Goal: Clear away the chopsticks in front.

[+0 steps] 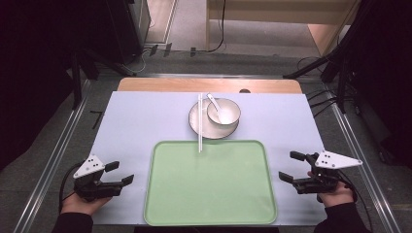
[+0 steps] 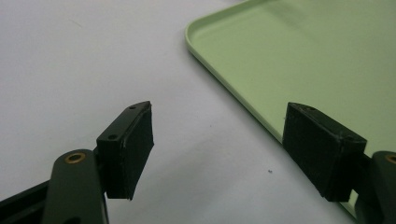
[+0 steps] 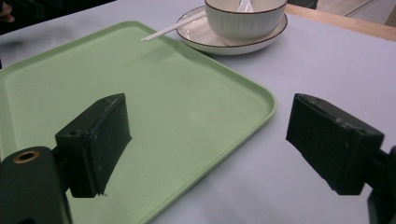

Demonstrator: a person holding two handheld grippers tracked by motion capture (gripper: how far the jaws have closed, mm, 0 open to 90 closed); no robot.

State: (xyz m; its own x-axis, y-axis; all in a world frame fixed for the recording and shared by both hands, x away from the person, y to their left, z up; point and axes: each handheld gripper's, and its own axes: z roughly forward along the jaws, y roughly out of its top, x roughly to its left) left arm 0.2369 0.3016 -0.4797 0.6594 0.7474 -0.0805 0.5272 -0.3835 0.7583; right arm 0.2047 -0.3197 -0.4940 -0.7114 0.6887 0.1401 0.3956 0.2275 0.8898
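Left gripper (image 1: 122, 173) low at table's near left, beside green tray (image 1: 165, 204), jaws spread, empty, aimed right toward tray. Right gripper (image 1: 291, 166) at near right, mirrored, jaws spread wide, empty, aimed left. Both hands palm-up under grippers, resting near table's near edge. Bowl (image 1: 223, 111) with spoon (image 1: 215, 104) on plate (image 1: 198, 122) just beyond tray; chopsticks (image 1: 199, 121) overlapping plate and tray's far rim.

one tray (image 1: 211, 199), one plate (image 1: 197, 124), one bowl (image 1: 232, 115), one spoon (image 1: 214, 103), two chopsticks (image 1: 199, 121)
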